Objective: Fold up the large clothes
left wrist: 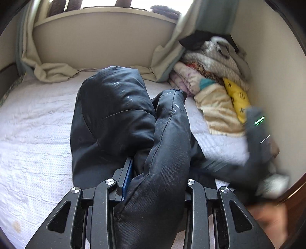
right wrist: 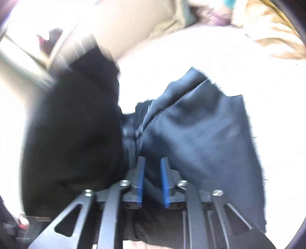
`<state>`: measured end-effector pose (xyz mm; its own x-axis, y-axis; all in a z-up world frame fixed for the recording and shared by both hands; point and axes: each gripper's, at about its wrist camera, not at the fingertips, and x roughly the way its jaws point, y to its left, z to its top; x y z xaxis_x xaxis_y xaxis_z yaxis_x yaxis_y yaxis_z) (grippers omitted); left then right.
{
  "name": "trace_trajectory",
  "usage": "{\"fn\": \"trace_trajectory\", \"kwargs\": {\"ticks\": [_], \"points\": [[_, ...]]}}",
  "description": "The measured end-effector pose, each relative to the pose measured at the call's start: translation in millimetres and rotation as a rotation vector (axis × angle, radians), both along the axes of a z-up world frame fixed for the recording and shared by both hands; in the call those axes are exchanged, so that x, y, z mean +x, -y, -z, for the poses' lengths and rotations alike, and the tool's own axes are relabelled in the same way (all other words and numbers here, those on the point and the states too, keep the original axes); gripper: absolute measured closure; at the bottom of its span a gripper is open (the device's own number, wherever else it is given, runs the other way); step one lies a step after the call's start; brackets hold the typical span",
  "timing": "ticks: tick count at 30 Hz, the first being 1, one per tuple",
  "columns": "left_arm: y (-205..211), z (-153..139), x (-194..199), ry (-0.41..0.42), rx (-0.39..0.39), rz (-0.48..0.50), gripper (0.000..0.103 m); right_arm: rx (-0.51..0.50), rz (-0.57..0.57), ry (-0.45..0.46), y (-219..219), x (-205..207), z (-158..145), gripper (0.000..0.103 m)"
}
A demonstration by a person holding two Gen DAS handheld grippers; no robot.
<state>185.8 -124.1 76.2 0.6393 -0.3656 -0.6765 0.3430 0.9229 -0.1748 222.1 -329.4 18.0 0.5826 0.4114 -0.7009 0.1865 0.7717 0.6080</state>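
Note:
A large black padded jacket point(left wrist: 114, 118) lies bunched on the white bed sheet point(left wrist: 34, 134). My left gripper point(left wrist: 155, 172) is shut on a thick fold of the jacket; the fabric hides its right finger, and only the left blue pad point(left wrist: 128, 174) shows. In the right wrist view, my right gripper point(right wrist: 152, 168) has its blue pads point(right wrist: 140, 182) a small gap apart with jacket fabric point(right wrist: 200, 138) bunched between and ahead of them. This view is blurred. The right gripper also shows blurred in the left wrist view point(left wrist: 256, 134).
A pile of folded clothes and blankets point(left wrist: 214, 80) sits at the bed's far right corner against the wall point(left wrist: 267, 67). Cream curtains point(left wrist: 49, 69) drape onto the bed at the back under the window sill point(left wrist: 103, 17).

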Motion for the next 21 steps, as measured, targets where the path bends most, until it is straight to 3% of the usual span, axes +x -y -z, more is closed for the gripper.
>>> {"fn": "trace_trajectory", "kwargs": {"ticks": [3, 5, 7, 11, 16, 19, 21], "points": [[17.7, 10.2, -8.1, 0.028, 0.069, 0.023, 0.065, 0.233, 0.059, 0.096, 44.1, -18.4, -11.1, 0.036], [26.8, 17.6, -13.8, 0.046, 0.115, 0.036, 0.065, 0.349, 0.025, 0.134, 56.1, -19.5, -13.8, 0.029], [33.0, 22.6, -18.1, 0.06, 0.147, 0.048, 0.065, 0.4, -0.037, 0.164, 56.8, -15.4, -17.7, 0.025], [39.2, 30.0, -26.7, 0.09, 0.199, 0.081, 0.064, 0.27, -0.112, 0.125, 37.0, 3.9, -20.6, 0.025], [38.3, 35.2, -30.9, 0.111, 0.22, 0.124, 0.064, 0.215, -0.207, 0.069, 10.2, 31.8, -13.8, 0.033], [37.8, 37.2, -29.0, 0.115, 0.228, 0.134, 0.064, 0.196, -0.26, 0.058, 6.1, 43.6, -12.3, 0.049], [38.1, 37.4, -27.9, 0.116, 0.236, 0.138, 0.064, 0.174, -0.284, 0.051, -6.7, 53.2, -8.3, 0.064]]}}
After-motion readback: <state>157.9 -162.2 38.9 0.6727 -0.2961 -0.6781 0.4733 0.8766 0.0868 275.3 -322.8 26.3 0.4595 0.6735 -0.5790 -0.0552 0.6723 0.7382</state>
